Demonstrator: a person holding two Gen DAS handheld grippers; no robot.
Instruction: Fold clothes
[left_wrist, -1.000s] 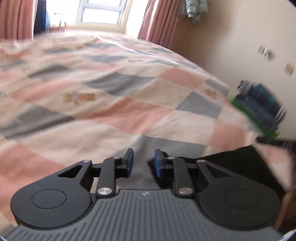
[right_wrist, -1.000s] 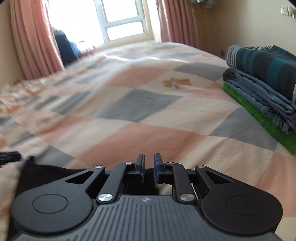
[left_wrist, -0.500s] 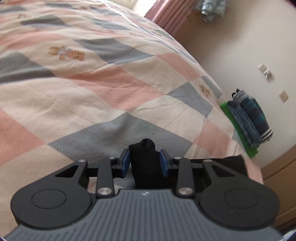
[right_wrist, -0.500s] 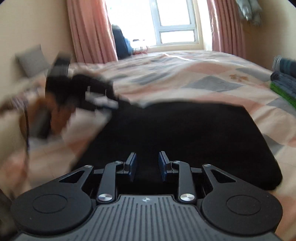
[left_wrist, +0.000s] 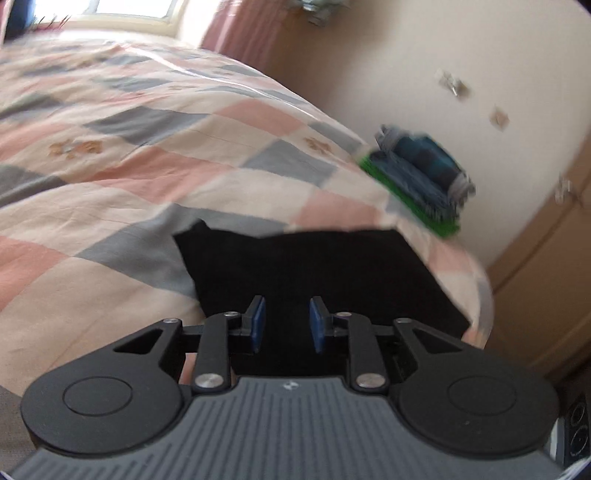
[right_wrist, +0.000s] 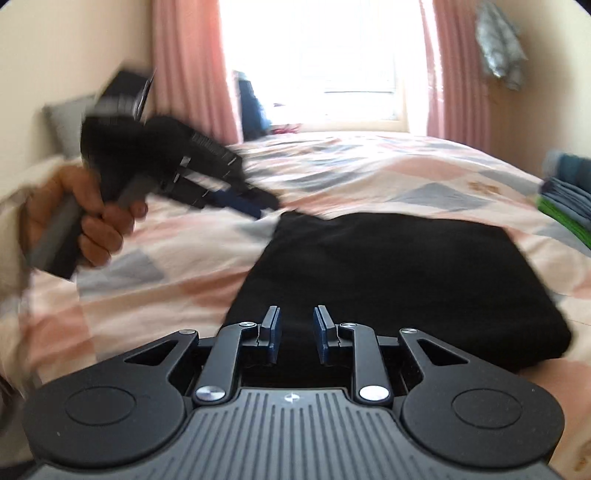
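Black folded garment (right_wrist: 388, 280) flat on checkered bed quilt (left_wrist: 147, 177), near stacked folded clothes (left_wrist: 417, 177). Left hand-held gripper (left_wrist: 283, 325) and right hand-held gripper (right_wrist: 294, 334) just closing partway, jaws apart, nothing pinched, above garment.

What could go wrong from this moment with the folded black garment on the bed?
1. The black garment lies close to the near edge of the bed; a push toward that edge might slide it off.
2. Both the left gripper and the right gripper have open jaws hovering over the cloth; their jaws have just been closing, so a fingertip may snag the top layer and undo the fold.
3. Carried carelessly, it could topple the stack of folded clothes.
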